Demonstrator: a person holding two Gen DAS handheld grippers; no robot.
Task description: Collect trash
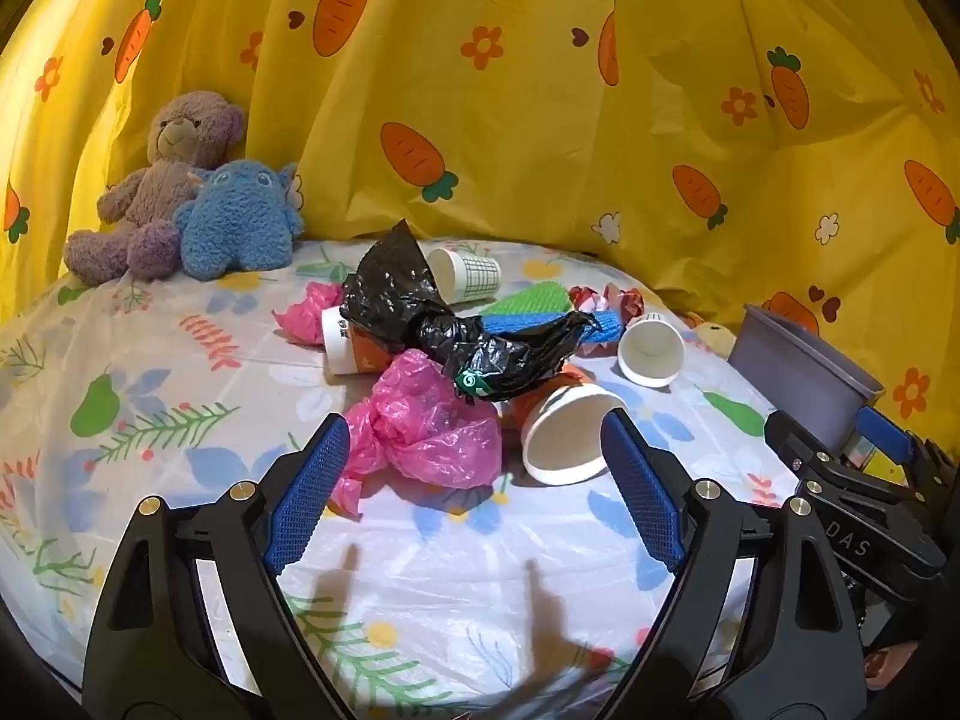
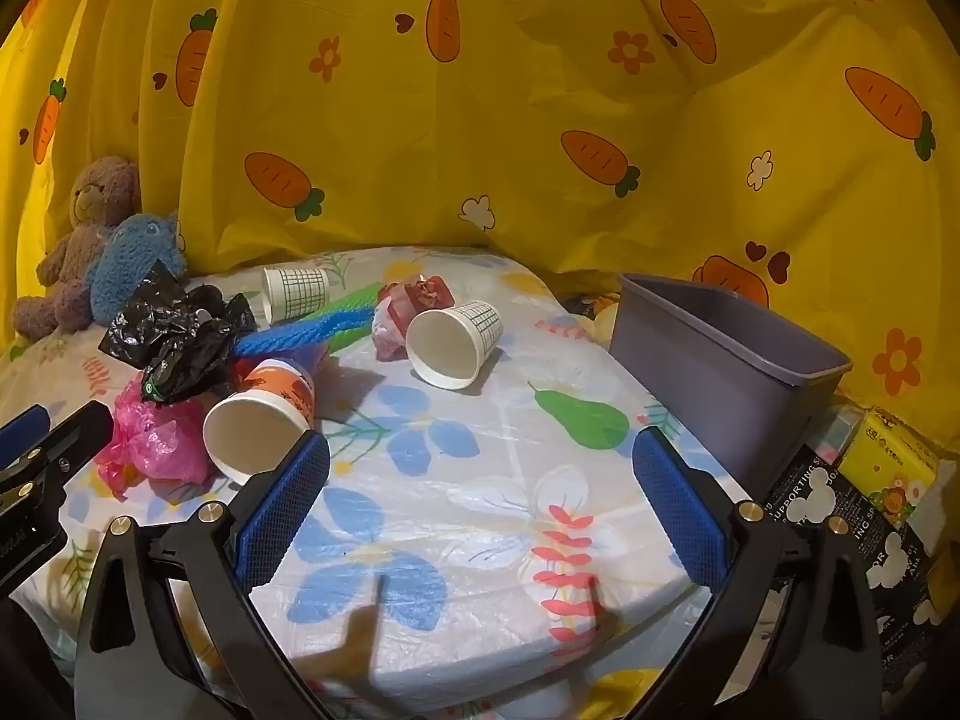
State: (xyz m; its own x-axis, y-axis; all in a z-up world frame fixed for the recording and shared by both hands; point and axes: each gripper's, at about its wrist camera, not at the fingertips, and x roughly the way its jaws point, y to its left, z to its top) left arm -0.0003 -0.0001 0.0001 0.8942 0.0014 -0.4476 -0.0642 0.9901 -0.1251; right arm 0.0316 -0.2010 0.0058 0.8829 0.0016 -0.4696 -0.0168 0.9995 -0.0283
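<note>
Both claws released, left claw facing pink bag, grey bin beside right claw

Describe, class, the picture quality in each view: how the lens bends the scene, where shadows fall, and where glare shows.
Left wrist view: fisheye bending curves the table edge and darkens the corners; finger shadows fall on the cloth below the open left gripper; the black bag glints. Right wrist view: same bowed distortion; the plastic cover shines between the fingers of the open right gripper, shadows beneath; the grey bin stays sharp.
</note>
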